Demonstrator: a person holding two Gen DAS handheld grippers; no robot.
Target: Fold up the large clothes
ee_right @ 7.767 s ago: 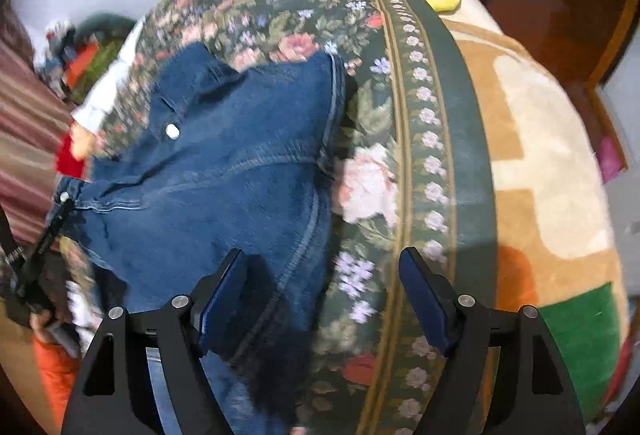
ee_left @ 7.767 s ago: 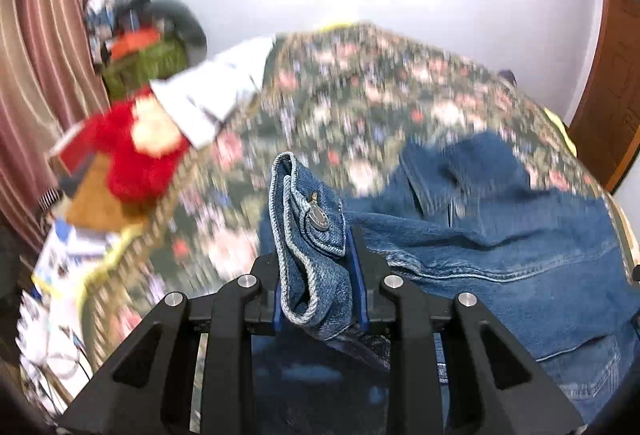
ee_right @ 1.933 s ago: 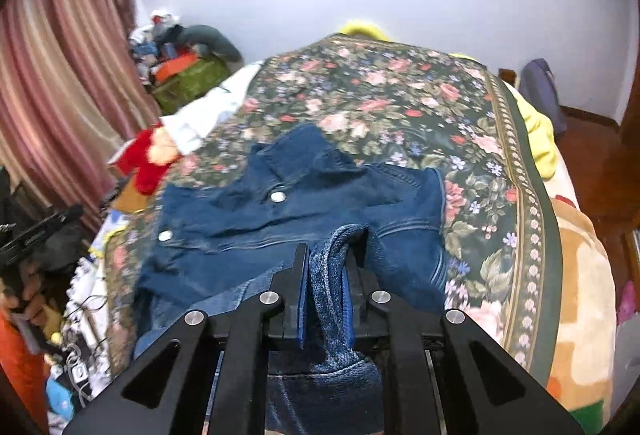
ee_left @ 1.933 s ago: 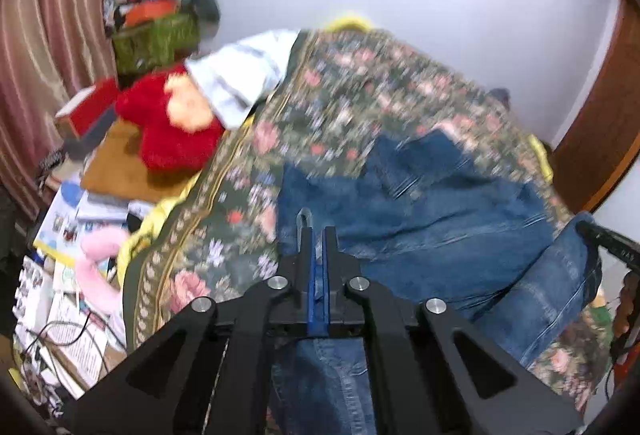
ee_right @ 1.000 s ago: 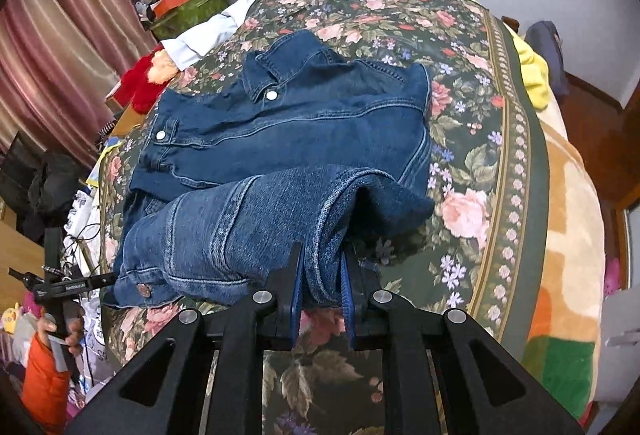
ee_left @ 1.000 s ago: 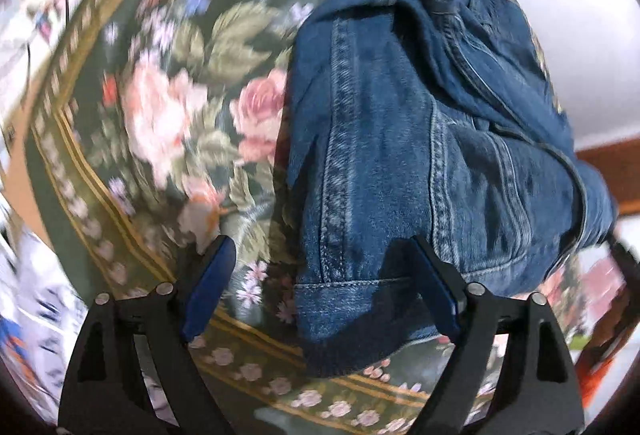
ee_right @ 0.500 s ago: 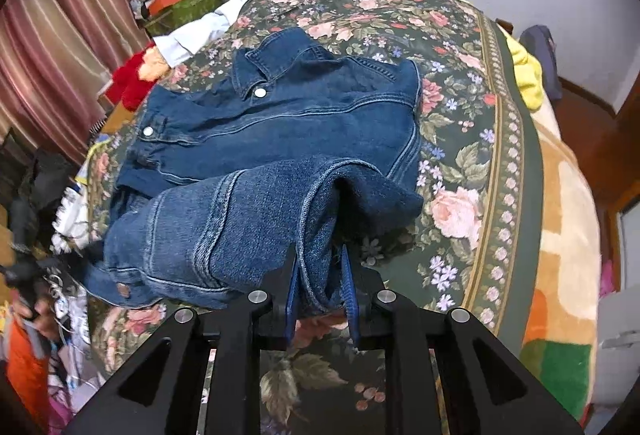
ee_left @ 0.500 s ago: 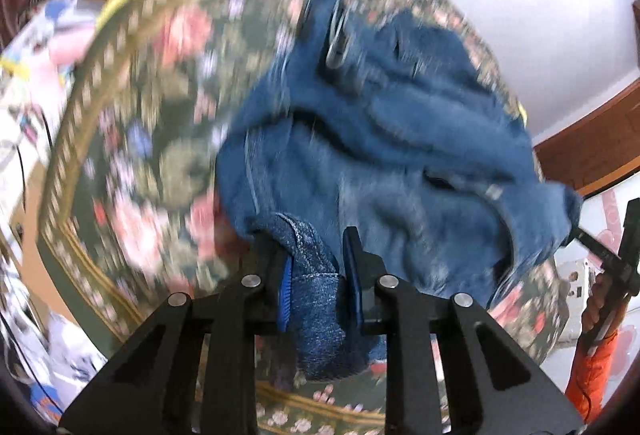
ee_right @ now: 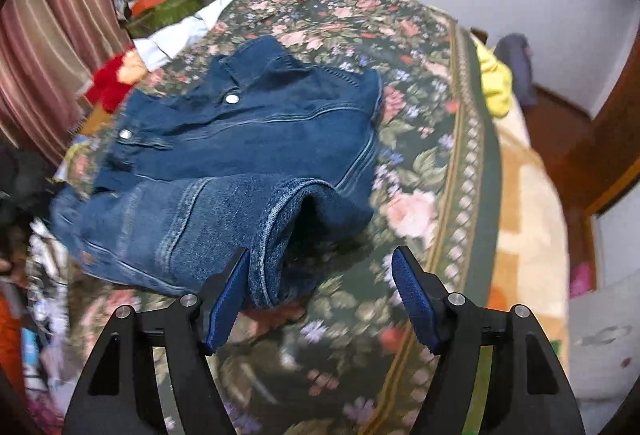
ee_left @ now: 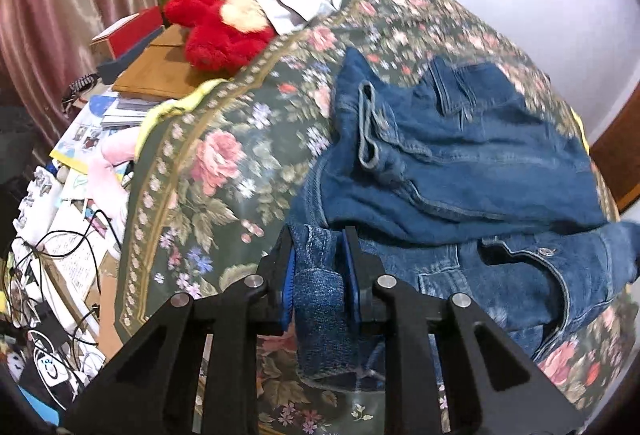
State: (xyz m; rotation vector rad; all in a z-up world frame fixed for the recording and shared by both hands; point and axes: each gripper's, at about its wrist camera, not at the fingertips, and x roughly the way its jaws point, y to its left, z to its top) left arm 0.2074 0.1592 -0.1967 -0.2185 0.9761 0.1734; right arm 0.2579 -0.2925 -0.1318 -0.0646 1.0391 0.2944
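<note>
Denim jacket [ee_left: 460,171] lies on the floral bed [ee_left: 224,171], long axis running side to side. The left gripper [ee_left: 319,271] fingers clench its left hem end. The right gripper [ee_right: 324,295] fingers, which have just been opening, stand released, the folded sleeve cuff [ee_right: 276,235] against the left finger, so the left hand is nearer.

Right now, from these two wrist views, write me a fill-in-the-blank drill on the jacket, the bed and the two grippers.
1. The left gripper has its fingers shut on a fold of the ____ jacket.
2. The right gripper stands ____, its fingers having just been opening, with the jacket's edge beside one pad but not pinched.
3. The jacket lies on a ____-patterned bedspread.
4. Beside the bed sits a plush toy coloured ____.

Missing words: denim; open; floral; red
</note>
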